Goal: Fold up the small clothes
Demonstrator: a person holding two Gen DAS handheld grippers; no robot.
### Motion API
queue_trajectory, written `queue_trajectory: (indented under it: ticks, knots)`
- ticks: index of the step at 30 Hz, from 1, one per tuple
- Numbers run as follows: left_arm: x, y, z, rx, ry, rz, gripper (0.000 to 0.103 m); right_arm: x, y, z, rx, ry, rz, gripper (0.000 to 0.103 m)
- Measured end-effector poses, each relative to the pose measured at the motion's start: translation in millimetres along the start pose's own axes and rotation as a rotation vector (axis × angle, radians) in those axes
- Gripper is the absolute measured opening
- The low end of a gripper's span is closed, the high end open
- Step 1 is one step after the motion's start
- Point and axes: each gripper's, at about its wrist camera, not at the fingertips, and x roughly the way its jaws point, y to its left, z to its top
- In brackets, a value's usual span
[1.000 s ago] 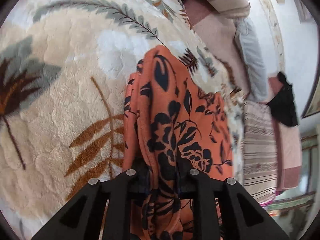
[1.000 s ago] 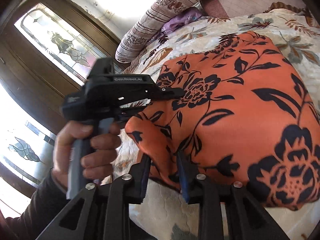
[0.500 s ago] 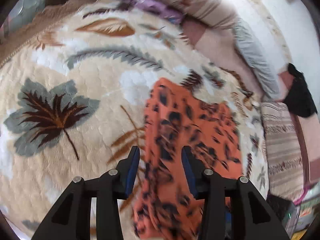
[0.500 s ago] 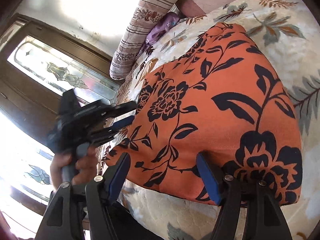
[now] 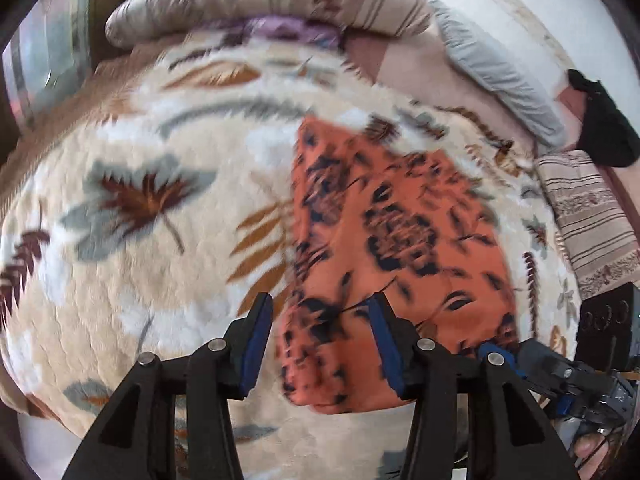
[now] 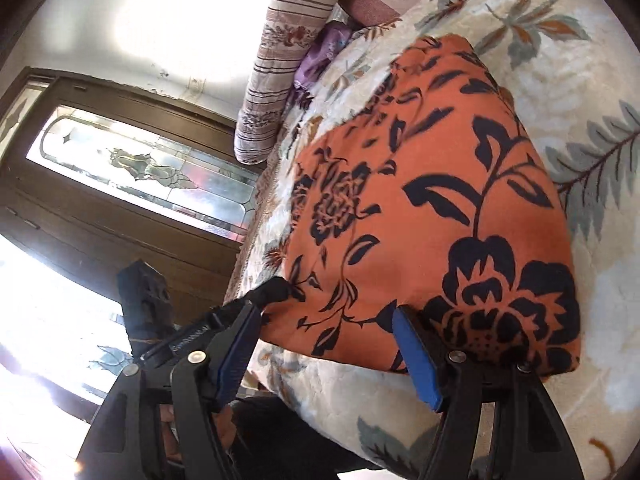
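Observation:
An orange garment with a black flower print (image 5: 400, 236) (image 6: 424, 200) lies folded on the cream leaf-patterned blanket (image 5: 132, 280) (image 6: 592, 80). My left gripper (image 5: 320, 332) hovers above the garment's near end, its jaws still opening, and the blue pads (image 5: 256, 344) hold nothing. In the right wrist view, my right gripper (image 6: 326, 352) stands open just off the garment's near edge, with no cloth between the pads. The left gripper's fingertips (image 6: 272, 292) show by the garment's near left corner. The left wrist view is blurred by motion.
A striped bolster (image 5: 280, 4) (image 6: 288, 52) and a purple cloth (image 5: 288, 32) (image 6: 320, 56) lie at the head of the bed. A grey pillow (image 5: 496, 68), a black item (image 5: 604, 128) and a striped folded cloth (image 5: 588, 220) lie at the right. A glass-panelled wooden door (image 6: 132, 168) stands beyond the bed.
Both grippers let go of the orange garment and opened. The left one rose and drew back from the cloth; the right one rolled and backed off from the near edge. The garment now lies flat.

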Motion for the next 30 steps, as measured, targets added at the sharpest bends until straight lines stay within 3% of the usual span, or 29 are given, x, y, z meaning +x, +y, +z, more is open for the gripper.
queue_trajectory:
  ticks: [5,9,14,15,17,19,20,22,24,25,26,28,30]
  knots:
    - [10,-27,18,0.056,-0.037,-0.046,0.056,-33,6,31,0.001,-0.075,0.049,0.072]
    - [55,-26,14,0.068,0.042,0.059,0.056,-55,-28,57,0.089,-0.156,-0.019,0.073]
    - [55,-30,8,0.113,0.008,0.085,0.056,-29,-86,64,0.276,-0.044,-0.039,0.074]
    - [55,-27,8,0.105,0.005,0.076,0.056,-22,-83,63,0.268,-0.023,-0.019,0.074]
    - [56,-24,6,0.103,-0.005,0.063,0.057,-15,-70,65,0.185,-0.011,-0.076,0.071]
    - [56,-24,5,0.108,-0.013,0.057,0.057,-2,-69,64,0.141,0.041,-0.166,0.046]
    - [56,-24,3,0.112,-0.015,0.055,0.057,0,-70,61,0.133,0.050,-0.193,0.043]
    - [56,-24,3,0.115,-0.017,0.054,0.057,-1,-44,55,-0.014,0.035,-0.314,0.039]
    - [56,-21,3,0.104,-0.020,0.046,0.057,4,-16,48,-0.170,0.020,-0.431,0.039]
    - [56,-20,3,0.098,-0.021,0.038,0.057,10,-18,48,-0.179,0.036,-0.455,0.043]
    - [56,-20,3,0.102,-0.022,0.037,0.057,11,-29,50,-0.137,0.048,-0.434,0.048]
    - [55,-22,3,0.116,-0.024,0.040,0.057,-6,-55,60,0.052,0.020,-0.292,0.056]
    - [55,-19,2,0.109,-0.026,0.026,0.057,-30,-58,67,0.075,-0.062,-0.235,0.058]
